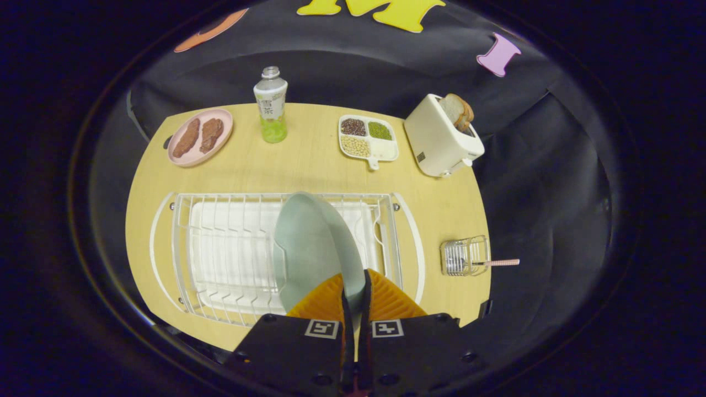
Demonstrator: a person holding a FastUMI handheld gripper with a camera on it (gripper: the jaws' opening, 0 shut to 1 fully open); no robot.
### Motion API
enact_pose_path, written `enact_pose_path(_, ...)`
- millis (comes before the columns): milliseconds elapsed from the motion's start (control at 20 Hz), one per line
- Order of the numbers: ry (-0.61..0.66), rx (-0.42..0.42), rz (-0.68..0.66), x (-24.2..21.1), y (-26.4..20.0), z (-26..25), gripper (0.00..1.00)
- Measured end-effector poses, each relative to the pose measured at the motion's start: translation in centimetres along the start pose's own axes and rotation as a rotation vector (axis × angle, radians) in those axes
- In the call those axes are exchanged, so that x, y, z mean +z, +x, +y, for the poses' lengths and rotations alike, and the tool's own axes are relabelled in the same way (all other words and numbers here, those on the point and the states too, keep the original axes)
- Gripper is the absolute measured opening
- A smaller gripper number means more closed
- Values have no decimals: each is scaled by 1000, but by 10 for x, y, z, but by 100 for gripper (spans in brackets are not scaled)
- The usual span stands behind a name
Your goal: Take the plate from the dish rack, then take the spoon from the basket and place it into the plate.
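Rack of white wire sits mid-table; above it, pale green plate stands on edge, rim pinched between both fingers of the gripper. Right of the rack, pink-handled spoon rests in wire basket.

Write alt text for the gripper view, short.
The gripper, its orange fingers shut on the rim of a pale green plate, holds it on edge above a white dish rack on a wooden table. Beside the rack, a wire basket holds a pink-handled spoon; beyond stand a toaster and a bottle.
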State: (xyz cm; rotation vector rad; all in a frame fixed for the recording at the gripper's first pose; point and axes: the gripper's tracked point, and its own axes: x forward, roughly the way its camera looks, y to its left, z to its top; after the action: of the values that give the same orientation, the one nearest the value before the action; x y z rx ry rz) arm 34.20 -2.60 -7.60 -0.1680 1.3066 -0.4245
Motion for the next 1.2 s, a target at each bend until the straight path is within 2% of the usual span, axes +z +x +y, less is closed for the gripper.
enact_pose_path(350, 21, -108, -97, 0, -10, -2, 8)
enact_pose_path(500, 56, -229, -198, 7, -26, -11, 8)
enact_pose_path(650, 22, -274, -255, 2, -35, -8, 8)
enact_pose_path(850, 31, -198, -284, -20, -51, -13, 8)
enact_pose_path(1050, -4, -21, -302, -66, -68, -22, 8)
enact_pose_path(1200, 26, 96, -315, -107, -64, -39, 8)
